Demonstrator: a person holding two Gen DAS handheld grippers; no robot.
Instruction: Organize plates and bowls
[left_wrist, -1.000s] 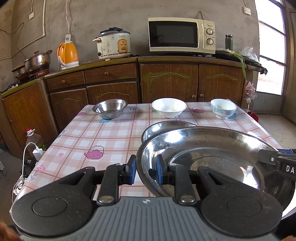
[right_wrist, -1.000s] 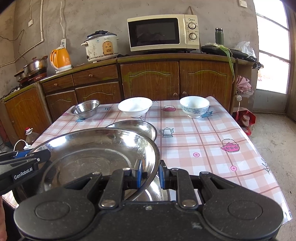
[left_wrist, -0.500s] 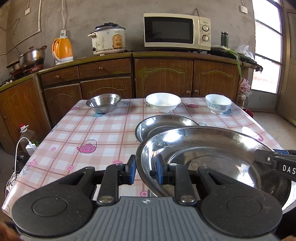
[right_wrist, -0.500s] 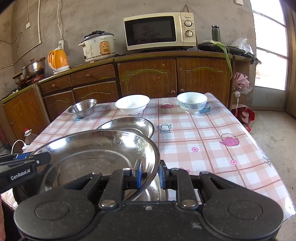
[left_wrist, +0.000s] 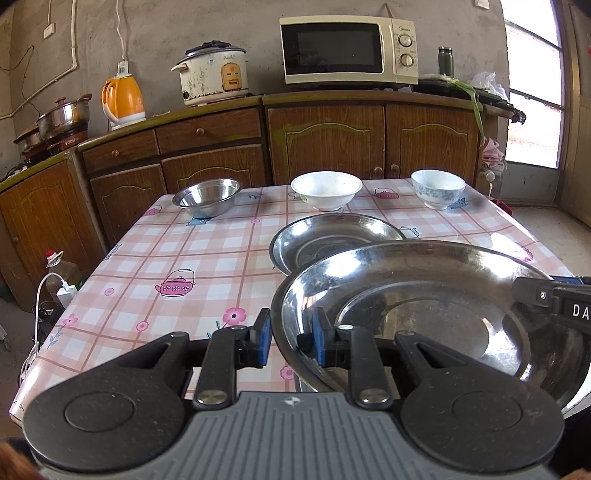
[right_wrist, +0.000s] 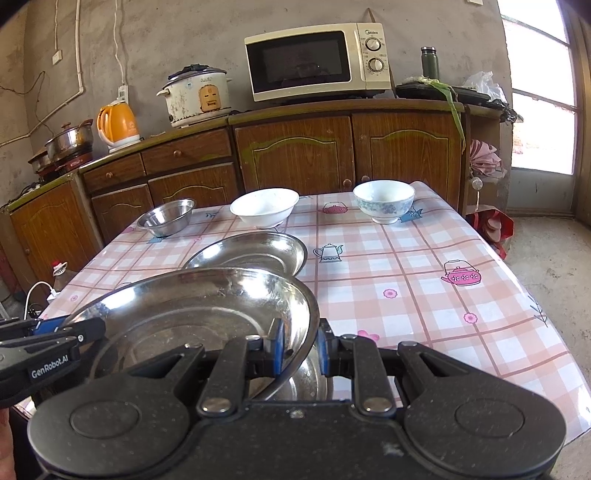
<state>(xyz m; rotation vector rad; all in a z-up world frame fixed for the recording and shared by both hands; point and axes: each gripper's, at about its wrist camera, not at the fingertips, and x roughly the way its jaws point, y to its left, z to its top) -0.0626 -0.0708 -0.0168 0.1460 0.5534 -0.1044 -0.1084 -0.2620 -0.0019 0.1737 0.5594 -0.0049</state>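
Note:
A large steel plate (left_wrist: 424, 306) hangs just above the near part of the table. My left gripper (left_wrist: 291, 338) is shut on its left rim and my right gripper (right_wrist: 300, 345) is shut on its right rim (right_wrist: 310, 314). The right gripper's fingers (left_wrist: 554, 306) show at the plate's far side in the left wrist view. A sliver of another steel surface (right_wrist: 308, 382) shows beneath the held plate. A second steel plate (right_wrist: 255, 253) lies on the table just behind. At the far edge stand a steel bowl (left_wrist: 206, 195), a white bowl (left_wrist: 326, 189) and a blue-patterned bowl (left_wrist: 437, 187).
The table wears a pink checked cloth (left_wrist: 184, 258). Behind it run wooden cabinets (left_wrist: 325, 140) with a microwave (left_wrist: 347, 51), a rice cooker (left_wrist: 212, 74) and an orange kettle (left_wrist: 123, 98). A bottle and charger (left_wrist: 62, 280) sit on the floor at left. A doorway (right_wrist: 539, 110) is at right.
Both grippers keep their hold on the plate. The views have shifted slightly, and more of the steel plate behind now shows past the held one's rim.

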